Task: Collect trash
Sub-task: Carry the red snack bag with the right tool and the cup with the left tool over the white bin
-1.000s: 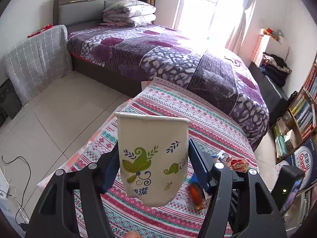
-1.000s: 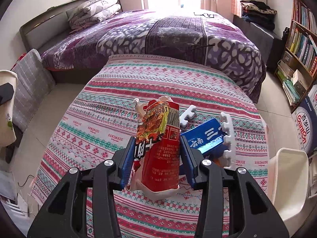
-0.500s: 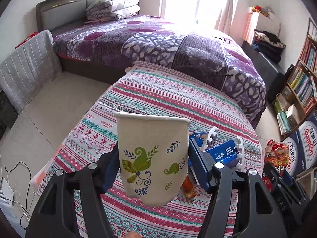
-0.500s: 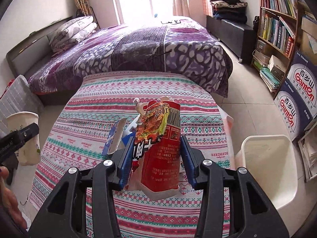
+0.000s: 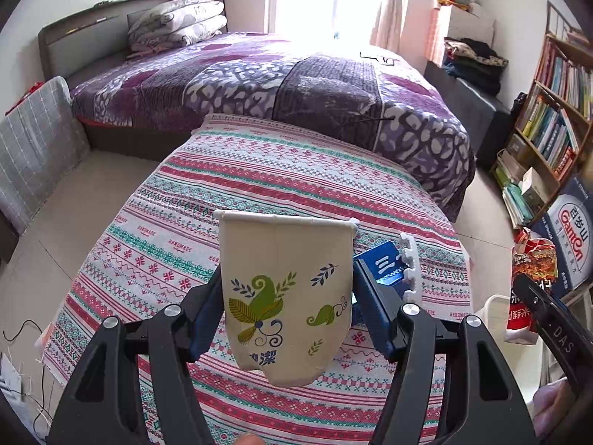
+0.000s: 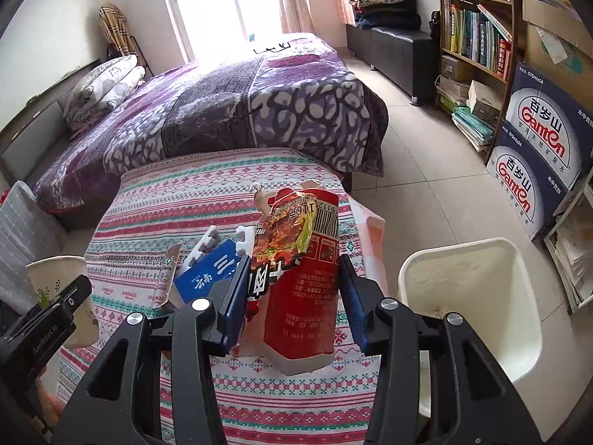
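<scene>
My left gripper [image 5: 287,300] is shut on a squashed paper cup [image 5: 285,296] with green leaf prints, held above the striped tablecloth [image 5: 259,193]. My right gripper [image 6: 292,289] is shut on a red snack wrapper [image 6: 300,282], held above the table's right side, just left of the white trash bin [image 6: 474,307] on the floor. A blue box with white foam pieces [image 6: 211,270] lies on the cloth; it also shows in the left wrist view [image 5: 385,263]. The cup and left gripper show at the far left of the right wrist view [image 6: 59,296].
A bed with a purple cover [image 5: 296,81] stands beyond the table. A bookshelf [image 6: 478,44] and stacked water cartons [image 6: 537,148] line the right wall. A torn paper scrap [image 6: 165,278] lies beside the blue box. Tiled floor [image 6: 418,170] lies between table and shelf.
Both grippers have swung right with their loads. The trash bin has come closer and fuller into the right wrist view. The left wrist view now faces across the table toward the bookshelf.
</scene>
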`<action>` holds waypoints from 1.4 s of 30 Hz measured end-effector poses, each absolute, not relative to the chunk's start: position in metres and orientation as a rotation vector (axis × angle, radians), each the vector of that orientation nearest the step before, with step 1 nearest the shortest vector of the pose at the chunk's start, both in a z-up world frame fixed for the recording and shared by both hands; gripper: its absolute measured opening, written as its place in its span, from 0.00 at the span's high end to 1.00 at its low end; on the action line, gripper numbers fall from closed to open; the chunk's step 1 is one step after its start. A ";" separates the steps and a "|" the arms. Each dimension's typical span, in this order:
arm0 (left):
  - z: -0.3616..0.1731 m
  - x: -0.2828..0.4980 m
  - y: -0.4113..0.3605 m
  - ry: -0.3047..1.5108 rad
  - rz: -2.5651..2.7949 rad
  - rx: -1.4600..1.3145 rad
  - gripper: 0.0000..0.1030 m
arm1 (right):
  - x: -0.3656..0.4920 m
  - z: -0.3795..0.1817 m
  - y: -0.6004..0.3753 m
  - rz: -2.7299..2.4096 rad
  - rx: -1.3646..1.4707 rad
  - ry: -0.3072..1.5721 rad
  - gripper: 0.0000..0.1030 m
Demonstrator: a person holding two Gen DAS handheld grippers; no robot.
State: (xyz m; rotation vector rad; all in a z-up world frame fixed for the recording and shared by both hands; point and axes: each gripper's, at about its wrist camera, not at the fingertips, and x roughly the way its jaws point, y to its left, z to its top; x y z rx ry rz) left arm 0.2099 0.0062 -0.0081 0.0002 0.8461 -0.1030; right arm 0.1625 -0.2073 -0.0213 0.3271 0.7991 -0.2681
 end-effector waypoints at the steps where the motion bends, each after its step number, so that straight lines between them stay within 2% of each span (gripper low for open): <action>1: -0.008 0.210 0.002 0.845 -0.110 0.005 0.37 | 0.162 -0.022 -0.212 -0.278 0.332 0.802 0.57; 35: -0.028 0.178 -0.131 0.844 -0.364 0.141 0.37 | 0.113 -0.062 -0.338 -0.621 0.478 0.925 0.56; 38: -0.033 0.175 -0.145 0.858 -0.405 0.149 0.37 | 0.106 -0.067 -0.350 -0.661 0.488 0.947 0.52; 42: -0.042 0.171 -0.164 0.883 -0.457 0.161 0.37 | 0.096 -0.069 -0.363 -0.712 0.492 0.948 0.34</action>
